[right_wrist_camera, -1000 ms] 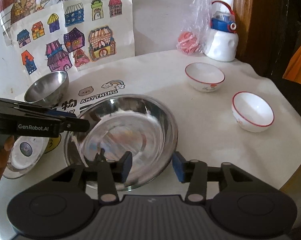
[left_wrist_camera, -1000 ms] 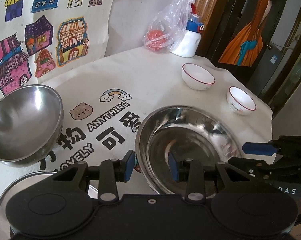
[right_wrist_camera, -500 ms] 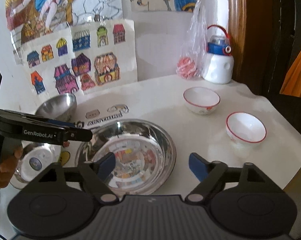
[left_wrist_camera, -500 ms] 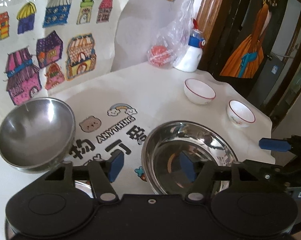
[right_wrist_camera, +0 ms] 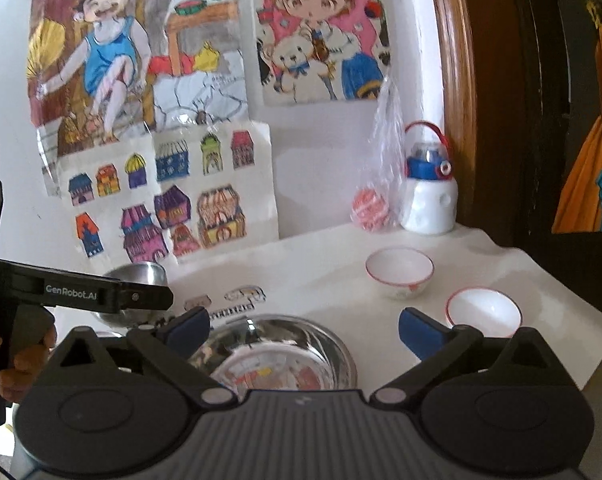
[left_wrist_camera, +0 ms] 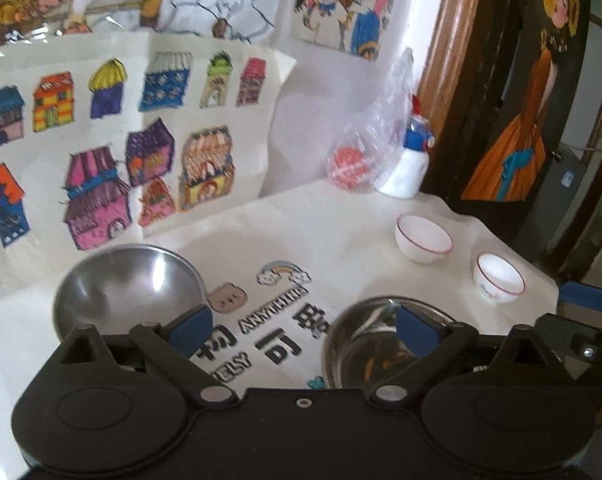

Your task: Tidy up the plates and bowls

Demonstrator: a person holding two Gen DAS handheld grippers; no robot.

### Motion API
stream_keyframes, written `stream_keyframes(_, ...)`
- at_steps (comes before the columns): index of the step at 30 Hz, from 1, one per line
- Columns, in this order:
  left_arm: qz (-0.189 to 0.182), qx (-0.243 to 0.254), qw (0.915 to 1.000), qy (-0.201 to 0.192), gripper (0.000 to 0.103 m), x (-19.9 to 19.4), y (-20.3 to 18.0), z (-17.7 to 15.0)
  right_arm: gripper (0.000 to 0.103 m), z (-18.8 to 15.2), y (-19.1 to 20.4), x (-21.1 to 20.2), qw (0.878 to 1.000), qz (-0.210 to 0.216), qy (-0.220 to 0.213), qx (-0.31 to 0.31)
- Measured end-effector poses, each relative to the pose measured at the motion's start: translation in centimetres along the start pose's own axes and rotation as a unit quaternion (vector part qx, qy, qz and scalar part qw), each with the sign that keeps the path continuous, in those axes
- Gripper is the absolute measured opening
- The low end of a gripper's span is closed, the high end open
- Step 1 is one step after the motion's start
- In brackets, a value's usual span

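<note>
White cloth with printed letters covers the table (left_wrist_camera: 341, 216), and it looks matte and a little wrinkled. On it lies the wide shiny steel plate (right_wrist_camera: 285, 356), round and shallow, near the front edge. Behind, near the house drawings, stands the deep round steel bowl (left_wrist_camera: 129, 284) with a smooth mirror inside. To the right sit two small white ceramic bowls with thin red rims, the farther one (right_wrist_camera: 399, 276) and the nearer one (right_wrist_camera: 483, 310), close but apart. The left gripper (left_wrist_camera: 303, 332) and the right gripper (right_wrist_camera: 305, 330) both have jaws spread wide, holding nothing.
</note>
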State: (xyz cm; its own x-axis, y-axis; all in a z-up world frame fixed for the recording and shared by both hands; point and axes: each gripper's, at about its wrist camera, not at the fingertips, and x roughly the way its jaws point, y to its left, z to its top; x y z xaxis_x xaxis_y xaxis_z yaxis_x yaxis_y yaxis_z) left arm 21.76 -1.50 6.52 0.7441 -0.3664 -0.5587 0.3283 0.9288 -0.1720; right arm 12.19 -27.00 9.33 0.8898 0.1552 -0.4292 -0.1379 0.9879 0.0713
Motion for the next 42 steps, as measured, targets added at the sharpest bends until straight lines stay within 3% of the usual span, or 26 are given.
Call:
stream_keyframes(11,0.034,-0.029,0.9964,-0.072,0.102,-3.2,3.1,0.2,0.103,0.5,2.5,-0.5,0.998,0.030,-0.055,0.010)
stream_keyframes(18,0.040,-0.037,0.9945,-0.089,0.102,-5.5,5.1,-1.1,0.103,0.1,5.4,0.1,0.994,0.019,-0.096,-0.039)
stream_keyframes(25,0.097,-0.059,0.9870,-0.114,0.102,-8.5,8.5,-3.8,0.103,-1.1,7.9,0.6,0.995,0.059,-0.075,-0.024)
stream_keyframes(29,0.115,-0.066,0.9854,-0.106,0.102,-9.6,10.0,-5.6,0.103,-2.4,9.6,0.7,0.993,0.086,-0.072,-0.026)
stream_keyframes(35,0.129,-0.074,0.9851,-0.085,0.102,-10.2,11.3,-8.5,0.103,-3.9,11.7,1.1,0.992,0.091,-0.068,-0.046)
stream_keyframes(42,0.143,-0.071,0.9830,-0.090,0.102,-10.4,10.9,-10.9,0.103,-6.1,12.5,1.6,0.994,0.104,-0.024,0.033)
